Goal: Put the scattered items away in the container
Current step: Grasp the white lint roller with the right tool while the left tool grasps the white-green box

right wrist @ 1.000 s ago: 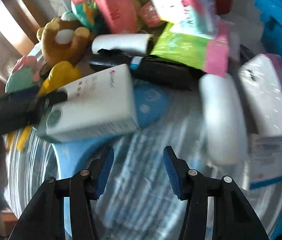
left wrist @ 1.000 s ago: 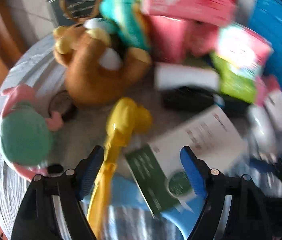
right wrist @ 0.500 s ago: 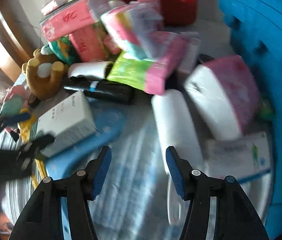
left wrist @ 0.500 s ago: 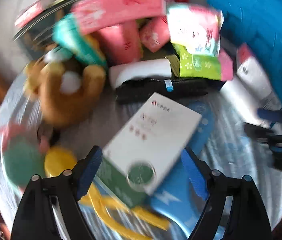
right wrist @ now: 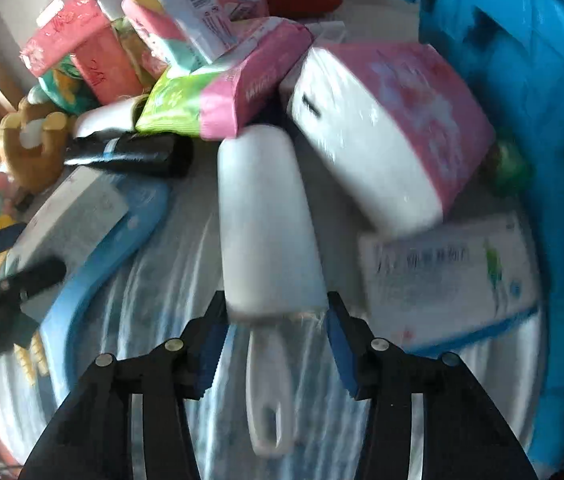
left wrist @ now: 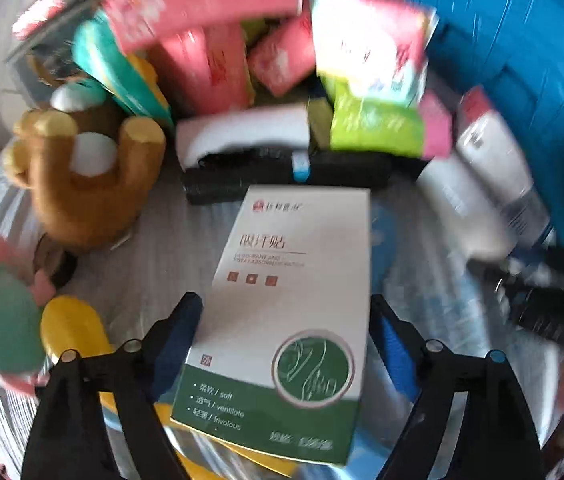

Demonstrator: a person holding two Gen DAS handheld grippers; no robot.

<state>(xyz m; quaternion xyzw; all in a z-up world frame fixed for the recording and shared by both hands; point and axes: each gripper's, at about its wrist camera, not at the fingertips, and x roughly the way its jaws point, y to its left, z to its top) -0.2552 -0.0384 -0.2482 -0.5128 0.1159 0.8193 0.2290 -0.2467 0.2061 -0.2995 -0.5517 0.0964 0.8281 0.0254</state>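
In the left wrist view my left gripper [left wrist: 286,332] is open, its jaws on either side of a white and green box [left wrist: 286,304] that lies on a light blue flat item [left wrist: 382,232]. In the right wrist view my right gripper [right wrist: 276,332] is open, its jaws on either side of a white lint roller [right wrist: 266,224], near where its handle [right wrist: 270,392] begins. The blue container [right wrist: 534,120] stands at the right. The left gripper [right wrist: 10,264] and the box [right wrist: 70,208] also show at the left of the right wrist view.
A brown plush toy [left wrist: 82,184], a yellow toy [left wrist: 70,332], a black roll [left wrist: 282,176], pink packs [left wrist: 202,4], a green pack [left wrist: 374,128] and a white and pink pack [right wrist: 390,128] crowd the striped cloth [right wrist: 162,280]. A white carton [right wrist: 450,276] lies by the container.
My left gripper has swung right and forward until the white and green box sits between its jaws. My right gripper has moved right and forward onto the lint roller.
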